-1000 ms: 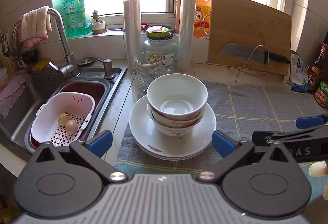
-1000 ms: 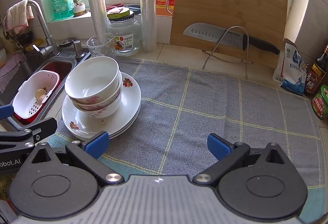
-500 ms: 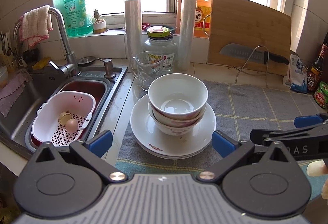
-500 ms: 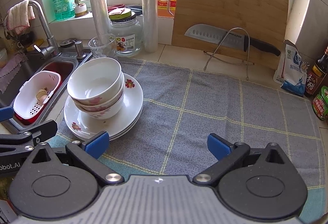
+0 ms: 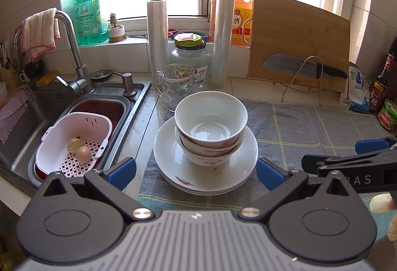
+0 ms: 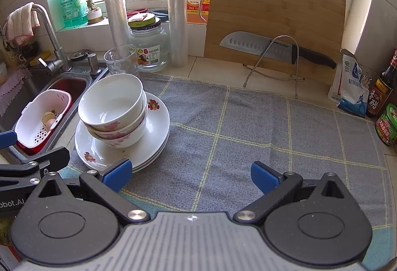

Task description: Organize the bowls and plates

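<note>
1. Grey checked cloth (image 6: 248, 127) covers my counter from the sink (image 5: 82, 107) rightward; most of it lies bare on the right.
2. Bamboo board (image 6: 273, 10) leans on the back wall with a knife (image 6: 268, 47) on a wire stand before it, well apart from the dishes.
3. My plates (image 5: 206, 171) sit in a low pile on the cloth's left edge, just beside the sink.
4. My bowls (image 5: 211, 119) nest upright on the middle of the plates, mouths up. Round, they offer no long axis, so any rim point serves.
5. My left gripper (image 5: 196, 169) faces the pile straight ahead, its fingers spread wide either side of the plates' near rim, touching nothing.
6. My right gripper (image 6: 191, 171) is also spread and empty, pointing at bare cloth; the pile lies ahead and to its left.
7. I judge the left the nearer and better lined up for lifting the top bowl by its near rim.
</note>
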A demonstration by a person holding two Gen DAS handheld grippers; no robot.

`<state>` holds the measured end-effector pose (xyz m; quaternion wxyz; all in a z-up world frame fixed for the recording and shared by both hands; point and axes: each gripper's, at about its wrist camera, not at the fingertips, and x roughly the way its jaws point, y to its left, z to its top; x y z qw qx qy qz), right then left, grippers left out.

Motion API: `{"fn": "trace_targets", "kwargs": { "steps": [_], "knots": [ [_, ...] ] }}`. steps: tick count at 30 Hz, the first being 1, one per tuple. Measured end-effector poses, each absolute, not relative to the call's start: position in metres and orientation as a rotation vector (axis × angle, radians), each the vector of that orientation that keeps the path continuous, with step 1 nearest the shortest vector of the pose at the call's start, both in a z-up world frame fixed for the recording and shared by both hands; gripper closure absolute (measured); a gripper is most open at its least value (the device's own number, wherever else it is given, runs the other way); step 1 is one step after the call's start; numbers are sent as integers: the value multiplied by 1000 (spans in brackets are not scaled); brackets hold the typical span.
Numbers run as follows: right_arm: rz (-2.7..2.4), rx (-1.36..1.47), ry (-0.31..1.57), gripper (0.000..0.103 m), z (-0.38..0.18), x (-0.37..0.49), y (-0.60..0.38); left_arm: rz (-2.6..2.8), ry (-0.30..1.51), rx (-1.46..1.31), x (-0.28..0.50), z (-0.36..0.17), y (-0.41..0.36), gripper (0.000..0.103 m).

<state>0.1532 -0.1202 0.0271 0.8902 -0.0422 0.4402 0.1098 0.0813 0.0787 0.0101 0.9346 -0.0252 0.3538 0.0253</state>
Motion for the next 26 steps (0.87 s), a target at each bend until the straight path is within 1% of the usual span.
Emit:
{"fn": "trace_targets", "kwargs": {
  "steps": [26],
  "knots": [
    [229,-83,912,0,28,154,-120,50,723,-52,82,12,80,1]
  ]
}}
